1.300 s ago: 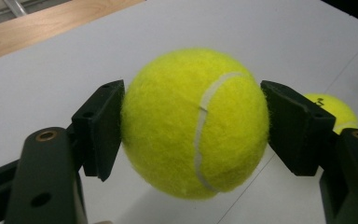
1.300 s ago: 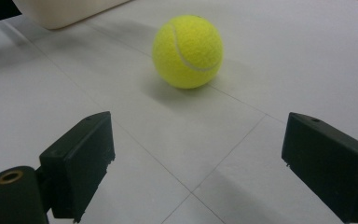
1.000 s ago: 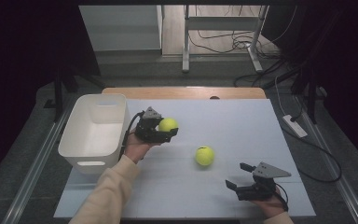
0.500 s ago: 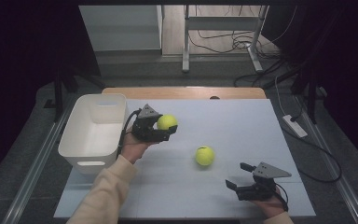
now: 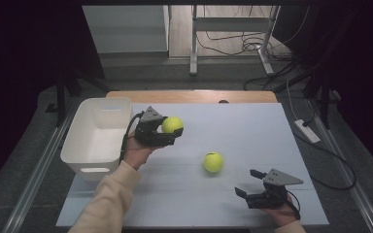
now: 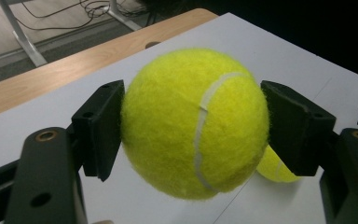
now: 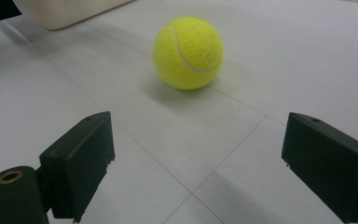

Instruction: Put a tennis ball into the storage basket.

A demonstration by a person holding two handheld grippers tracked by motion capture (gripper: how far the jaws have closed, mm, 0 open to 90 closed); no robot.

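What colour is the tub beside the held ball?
White tub; clearest in the high view.

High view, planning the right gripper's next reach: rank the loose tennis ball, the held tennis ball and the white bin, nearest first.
1. Loose tennis ball, mid-table, up-left of the right gripper.
2. Held tennis ball, in the left gripper.
3. White bin, far left.

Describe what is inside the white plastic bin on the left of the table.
The white plastic bin shows a bare white floor in the high view, with no ball in it. Its near wall hides a strip of the floor just behind it.
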